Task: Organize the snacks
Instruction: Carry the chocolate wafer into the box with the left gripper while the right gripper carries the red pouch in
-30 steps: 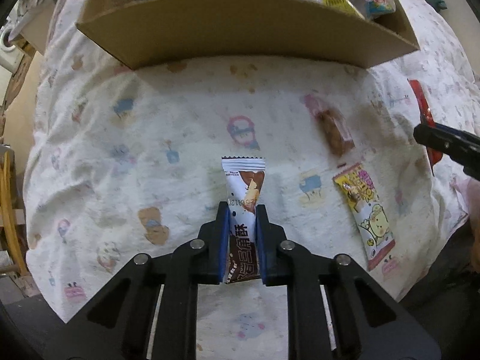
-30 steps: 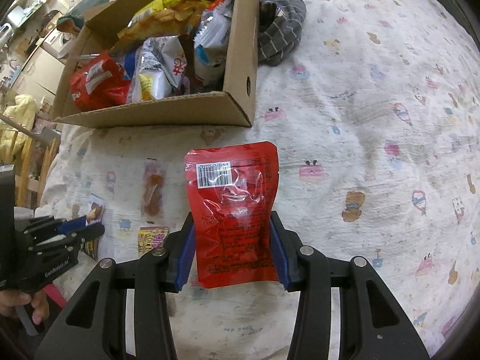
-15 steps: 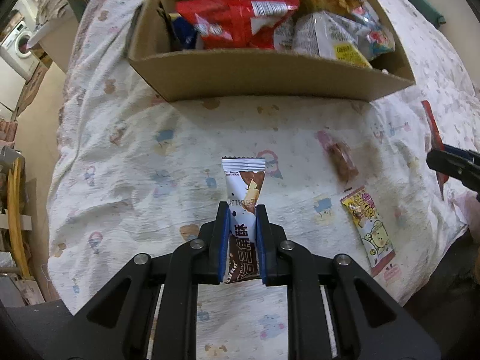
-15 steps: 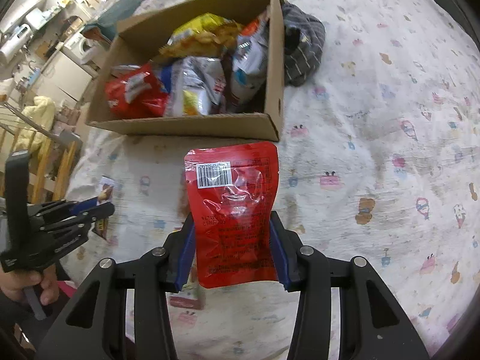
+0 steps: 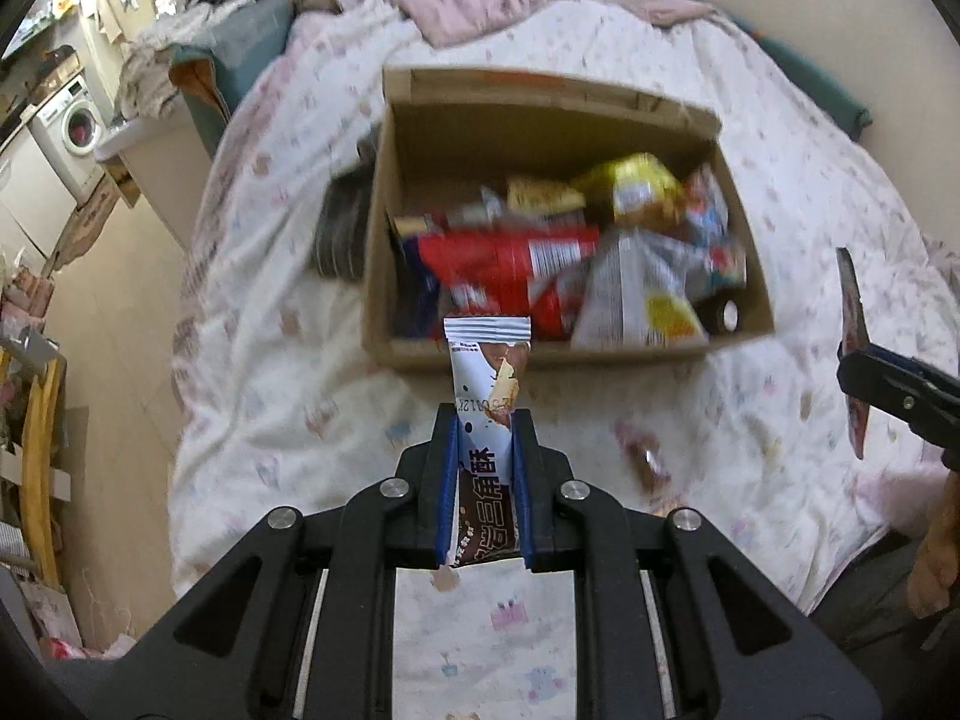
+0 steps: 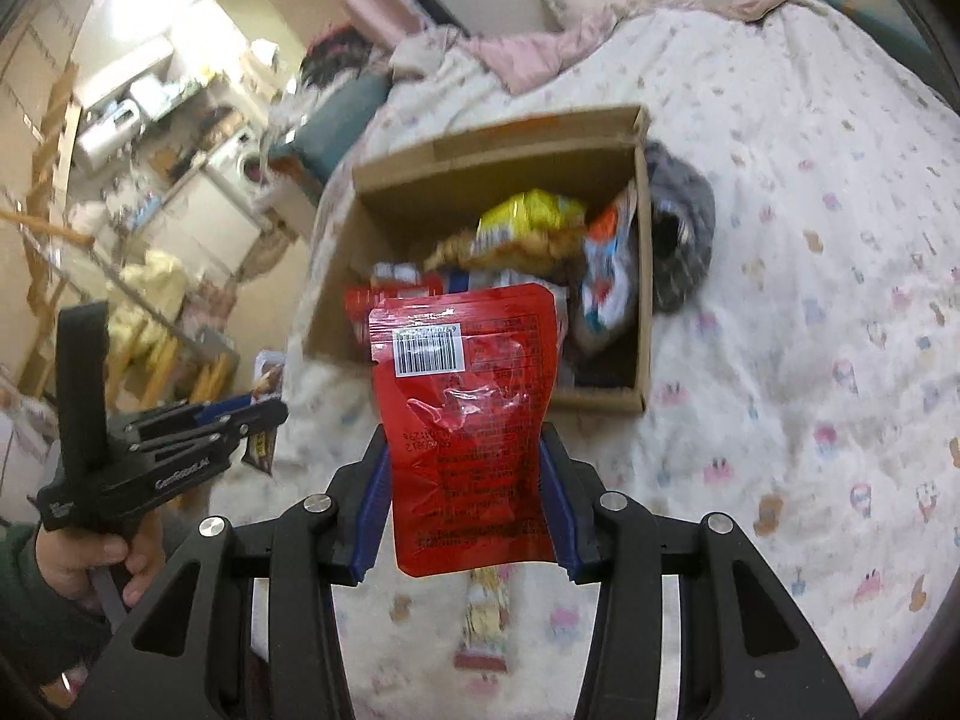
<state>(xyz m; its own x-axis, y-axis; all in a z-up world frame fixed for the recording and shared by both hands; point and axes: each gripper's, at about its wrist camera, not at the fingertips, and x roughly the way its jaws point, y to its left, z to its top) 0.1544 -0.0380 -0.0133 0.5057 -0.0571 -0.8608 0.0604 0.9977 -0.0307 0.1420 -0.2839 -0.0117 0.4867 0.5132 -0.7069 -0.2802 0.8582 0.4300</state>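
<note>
My left gripper (image 5: 483, 420) is shut on a slim white-and-brown wafer packet (image 5: 489, 372), held upright above the bed. Beyond it stands an open cardboard box (image 5: 540, 354) packed with several snack bags. My right gripper (image 6: 465, 438) is shut on a red pouch (image 6: 465, 414) with a barcode label, its top overlapping the same box (image 6: 642, 276) in that view. The right gripper's tip (image 5: 864, 372) shows at the right edge of the left wrist view, with the red pouch (image 5: 852, 312) edge-on. The left gripper (image 6: 264, 414) appears at the left of the right wrist view, held by a hand (image 6: 78, 558).
A patterned bedsheet (image 5: 270, 372) covers the bed. On it lie a small clear-wrapped brown snack (image 5: 645, 456) and a yellow packet (image 6: 489, 606). A dark grey cloth (image 6: 684, 240) lies beside the box. Pillows and a pink blanket lie at the bed's head; a washing machine (image 5: 78, 126) stands far left.
Both grippers have risen and tilted up with their packets still held. The box, seen from its front wall before, now shows its full inside, and the room beyond the bed has come into view.
</note>
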